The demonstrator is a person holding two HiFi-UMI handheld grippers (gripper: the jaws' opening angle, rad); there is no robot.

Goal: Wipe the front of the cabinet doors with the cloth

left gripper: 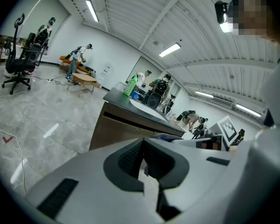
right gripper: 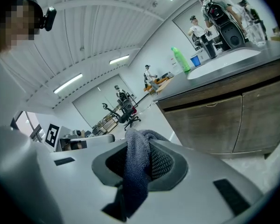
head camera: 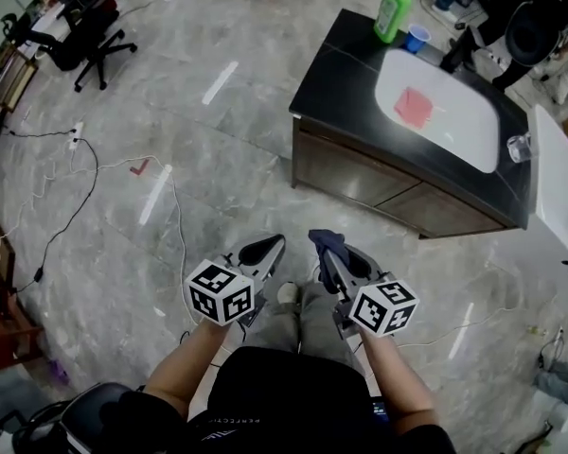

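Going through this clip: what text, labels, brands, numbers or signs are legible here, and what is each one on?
Nothing can be read with confidence.
Black shirt: a line of small pale letters near the hem, too small to read.
Green bottle: label too blurred to read.
Left gripper and right gripper: cubes carry black-and-white square marker patterns, no letters or numbers.

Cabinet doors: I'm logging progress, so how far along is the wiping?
Done: the cloth is picked up, pinched in the shut right claw. In hand: the cloth is only held over the floor, apart from the cabinet doors. Left: all the wiping, since the cloth touches no door. The left claw is shut and empty.
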